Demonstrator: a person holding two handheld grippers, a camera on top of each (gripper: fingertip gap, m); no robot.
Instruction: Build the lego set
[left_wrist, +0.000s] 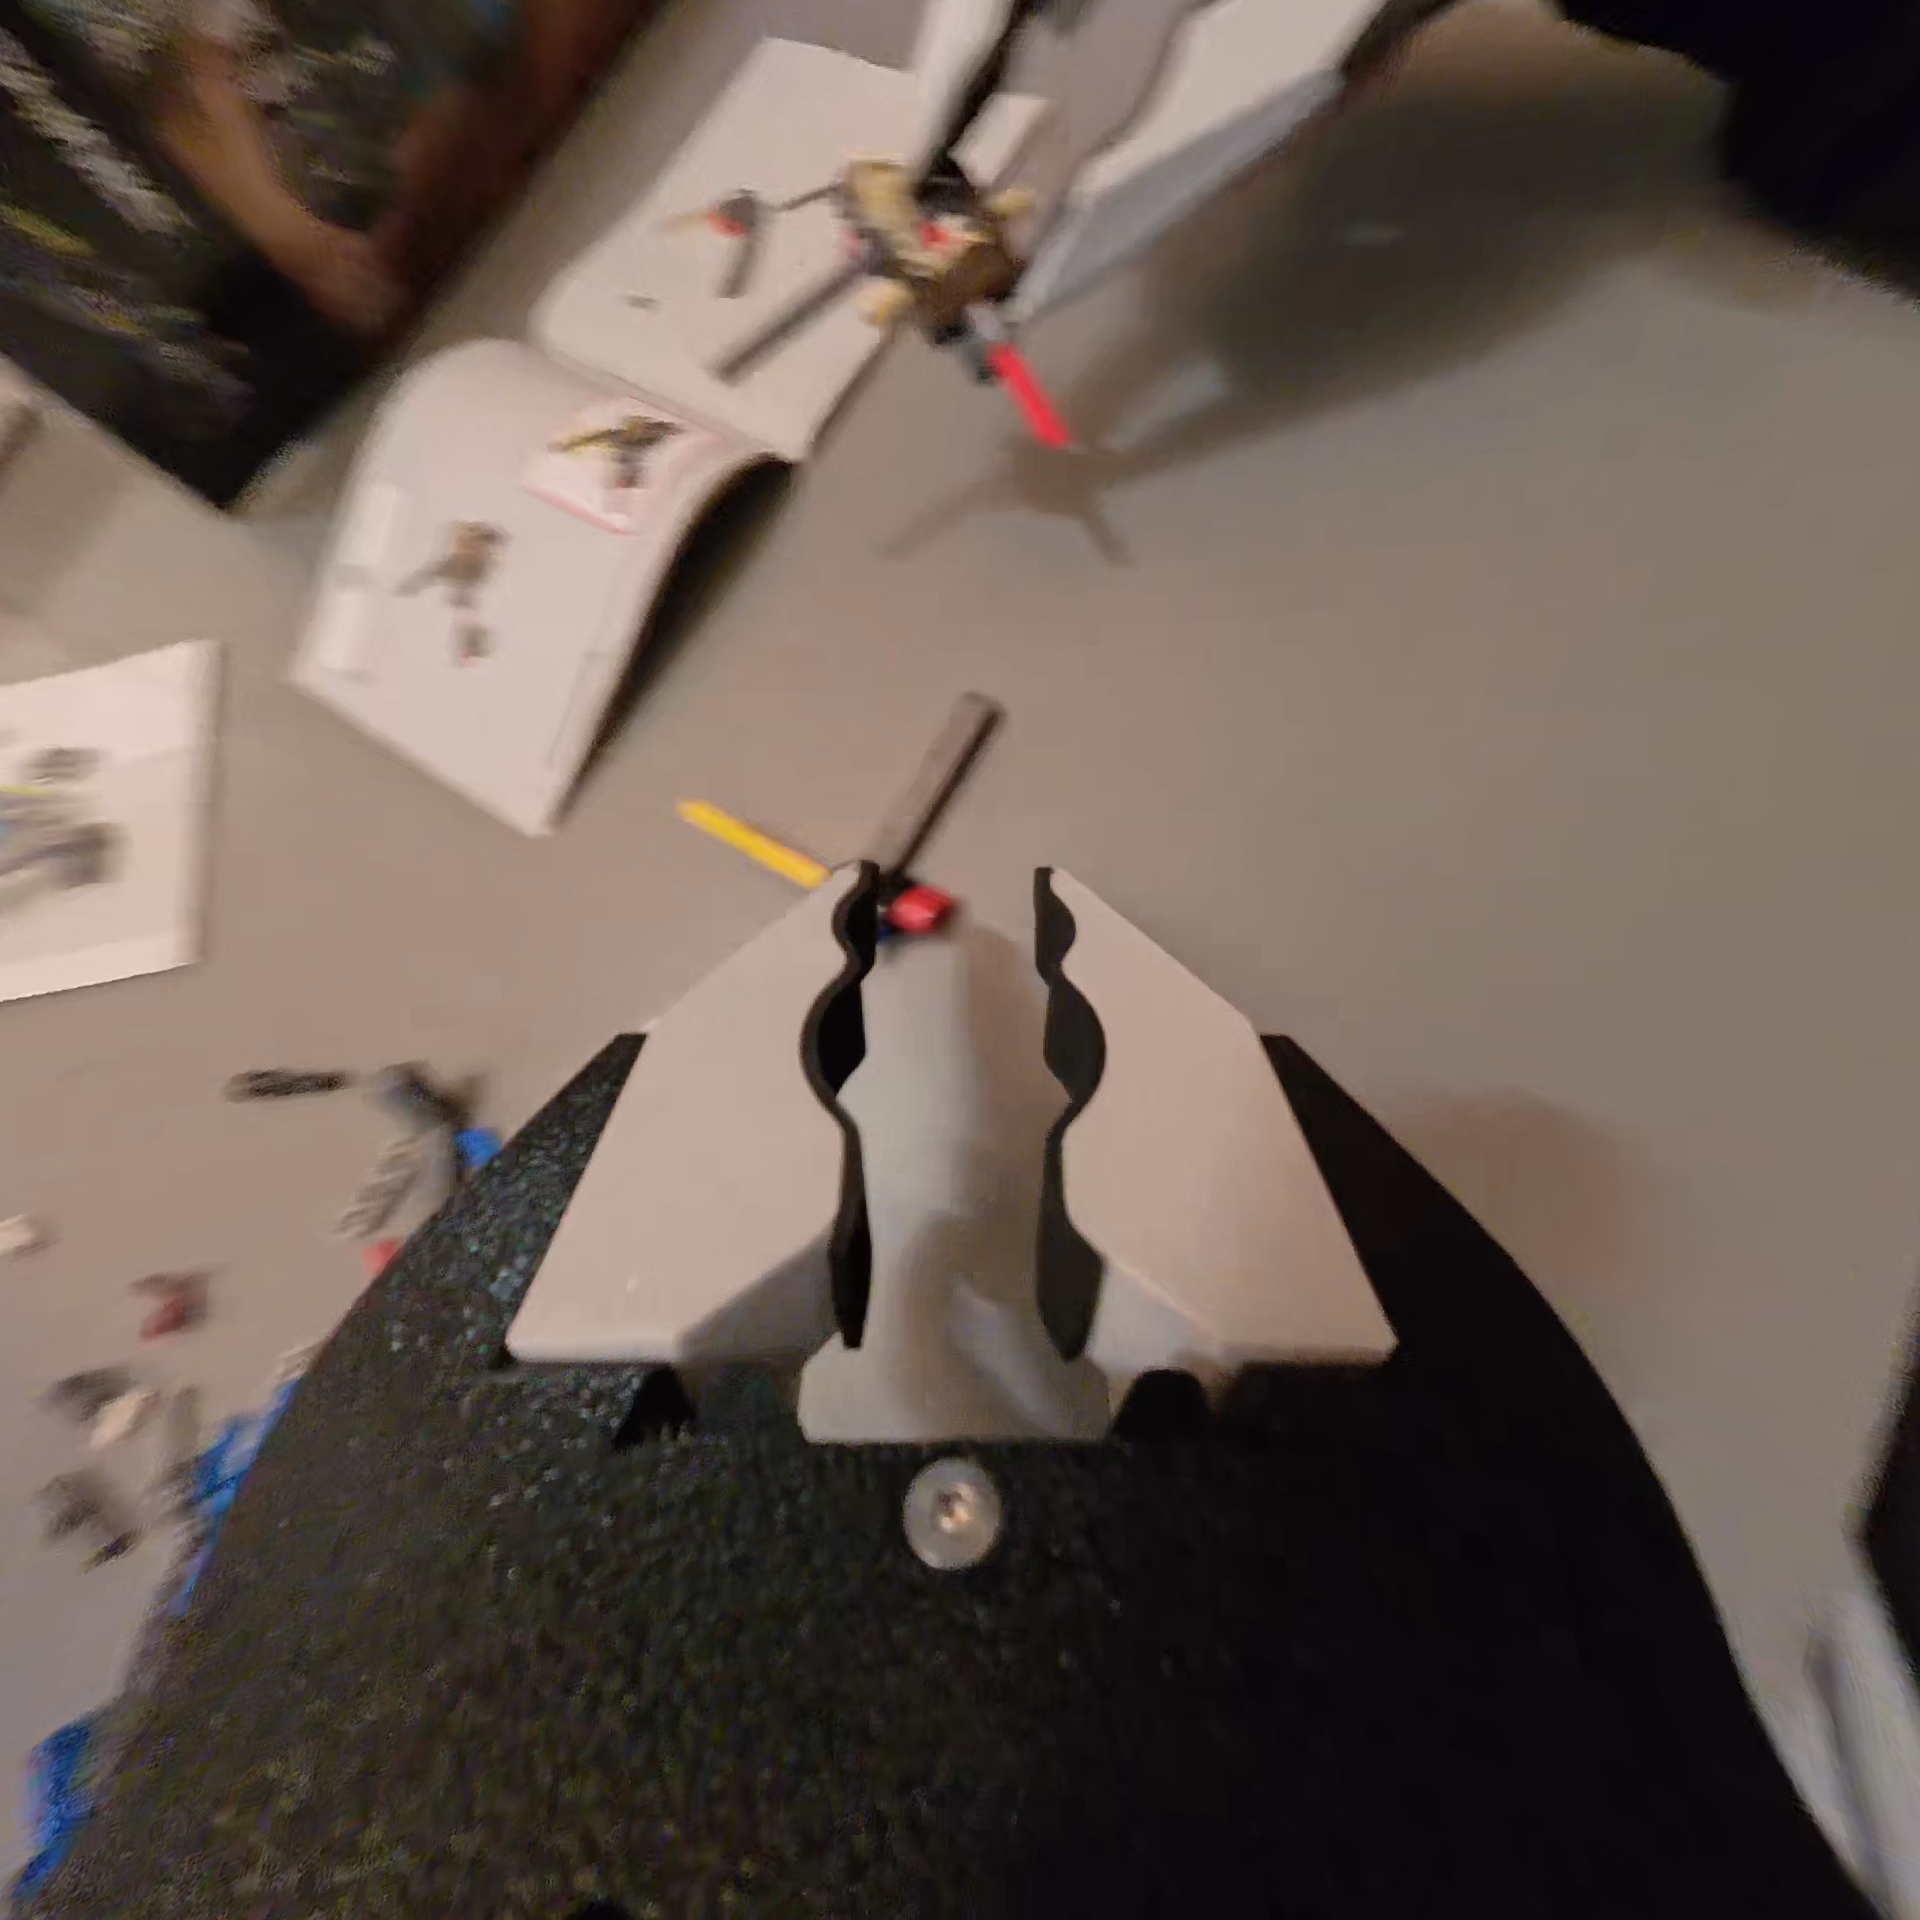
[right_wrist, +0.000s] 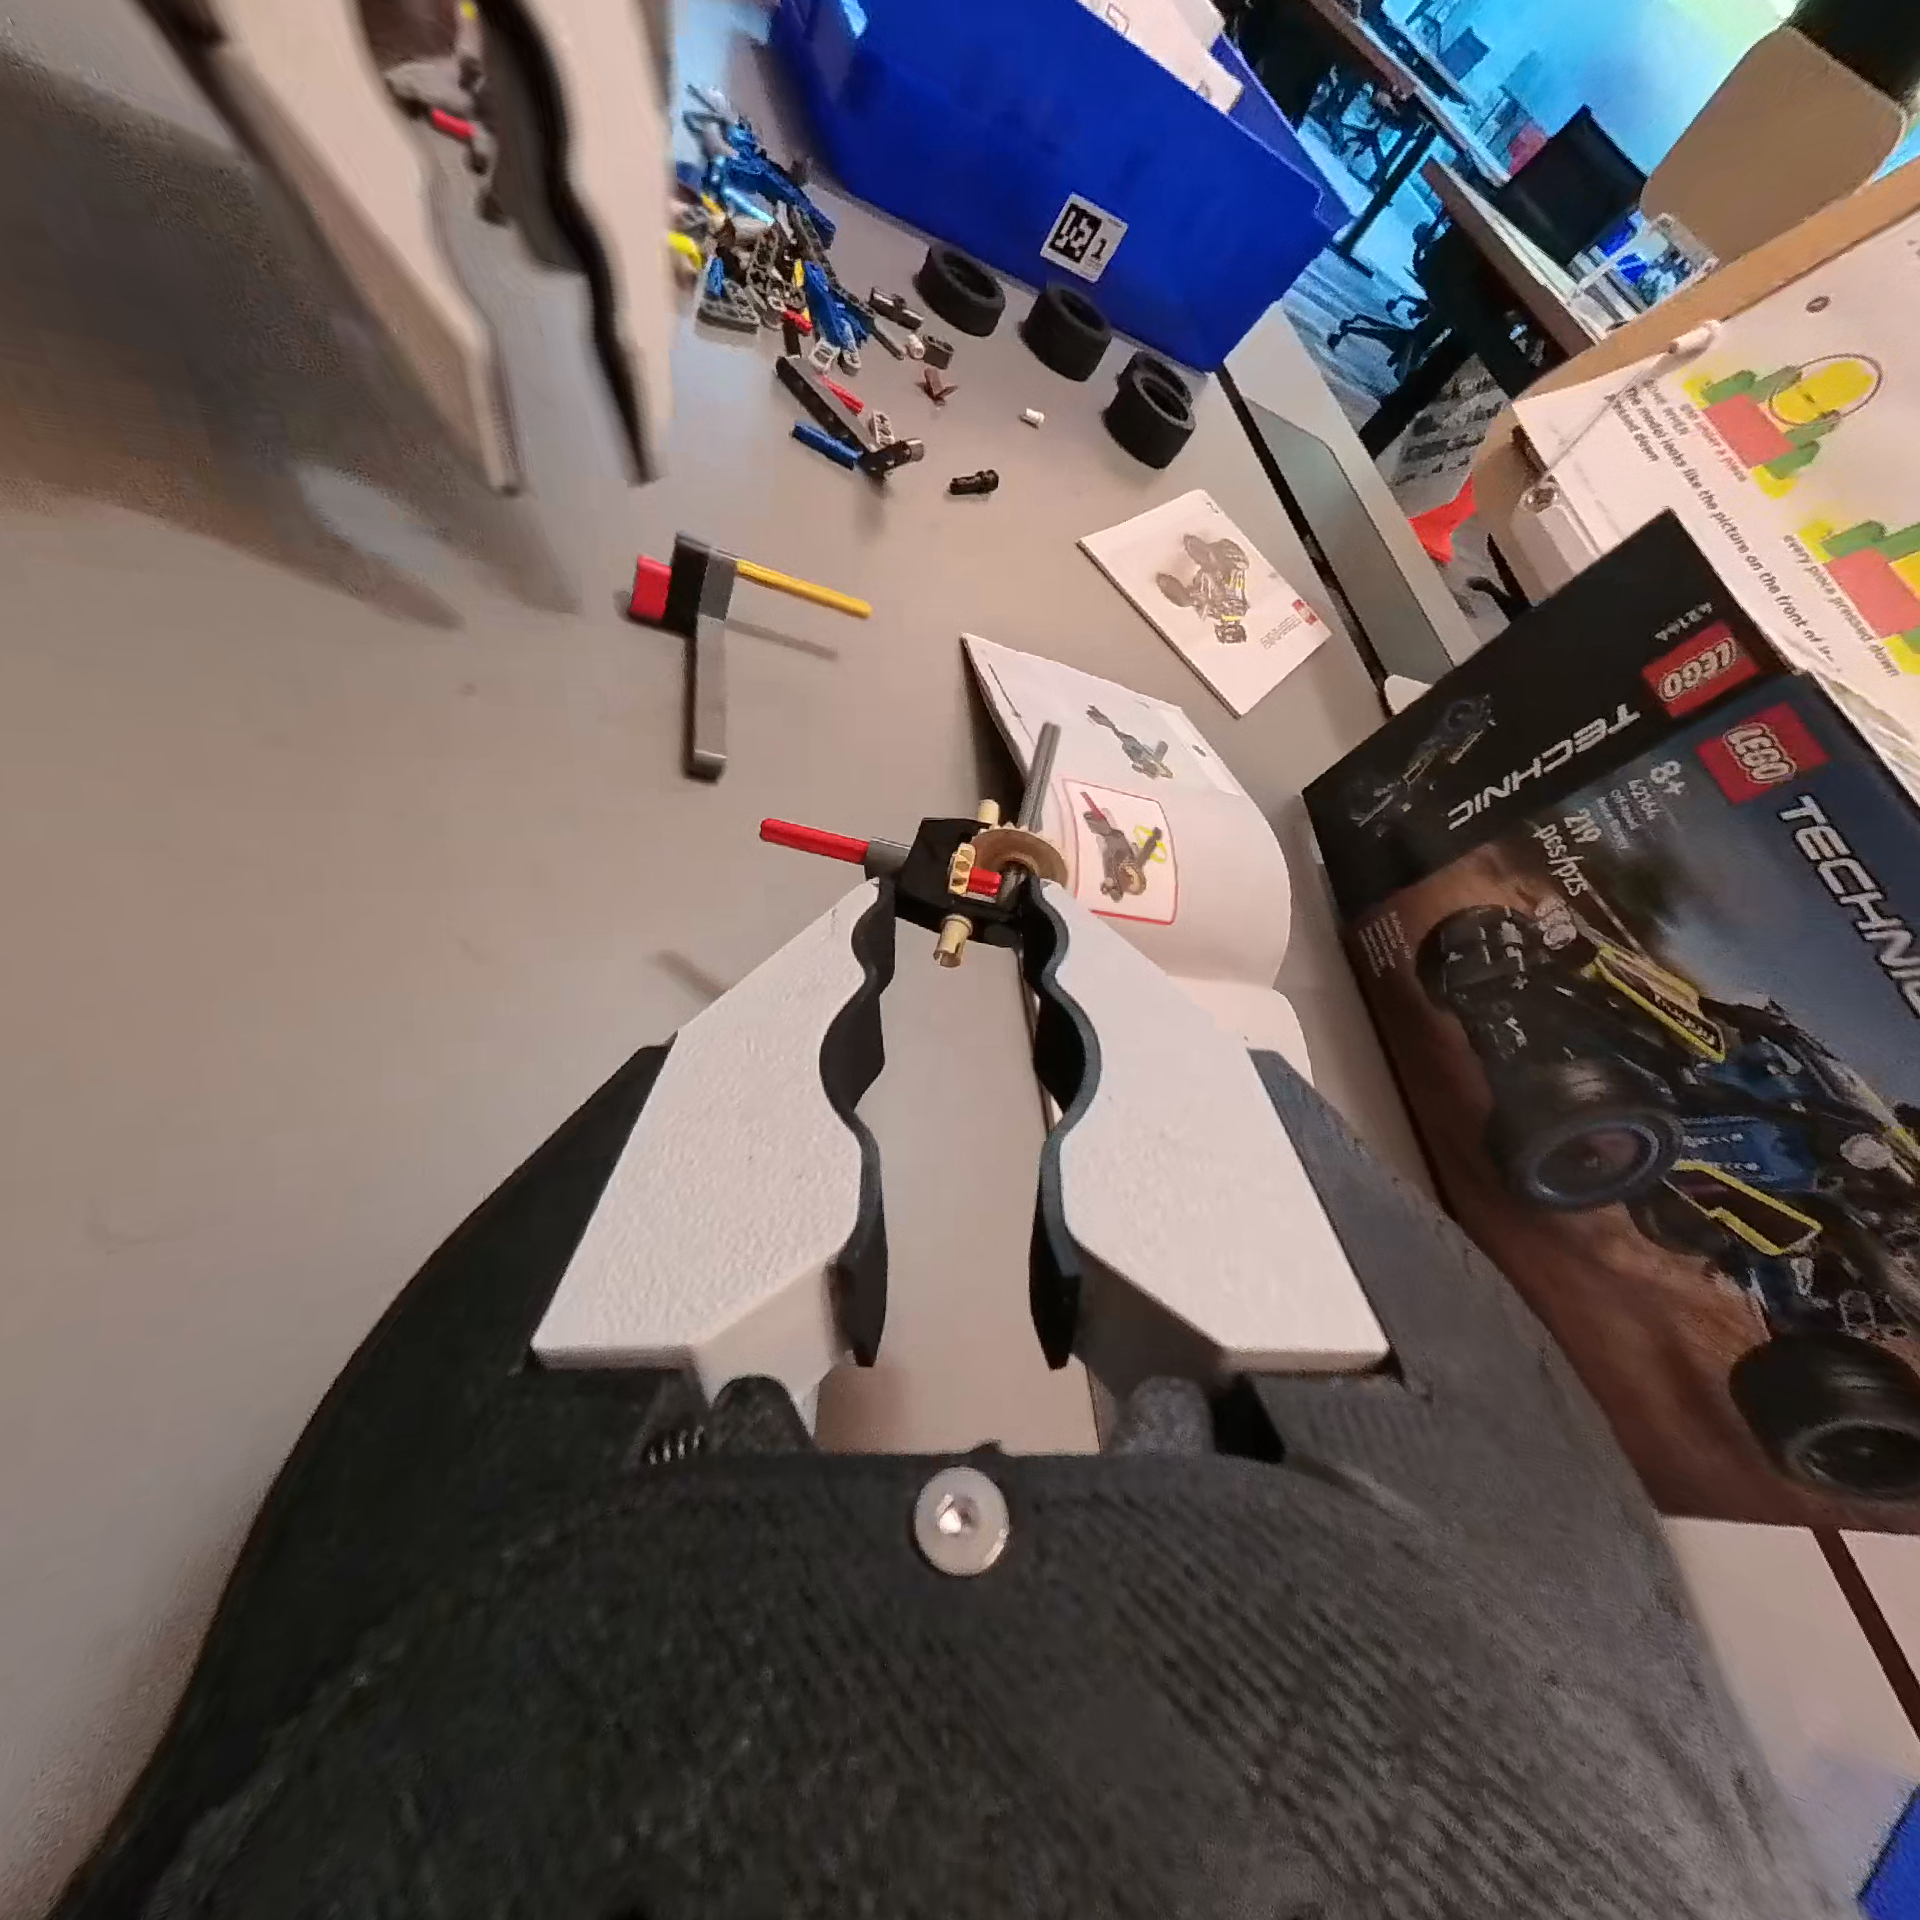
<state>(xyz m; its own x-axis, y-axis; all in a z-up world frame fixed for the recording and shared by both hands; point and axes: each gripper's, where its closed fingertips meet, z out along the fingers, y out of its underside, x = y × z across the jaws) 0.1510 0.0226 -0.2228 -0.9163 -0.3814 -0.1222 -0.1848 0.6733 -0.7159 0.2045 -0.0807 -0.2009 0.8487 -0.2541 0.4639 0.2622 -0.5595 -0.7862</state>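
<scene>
The right hand-held gripper (right_wrist: 961, 909) is clamping a small gear assembly (right_wrist: 961, 873) at its fingertips, above the tabletop (right_wrist: 312, 935); the left hand-held gripper (left_wrist: 951, 883) is hovering with jaws apart, holding nothing, just short of the grey-and-red subassembly (left_wrist: 925, 821) lying on the tabletop.

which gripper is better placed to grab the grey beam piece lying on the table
Left. The left gripper is open, right over the grey beam piece; the right gripper is shut on the gear assembly.

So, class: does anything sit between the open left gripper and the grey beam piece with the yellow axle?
Nothing visible does. The left gripper is open just short of the grey beam piece, with only bare table around it.
</scene>
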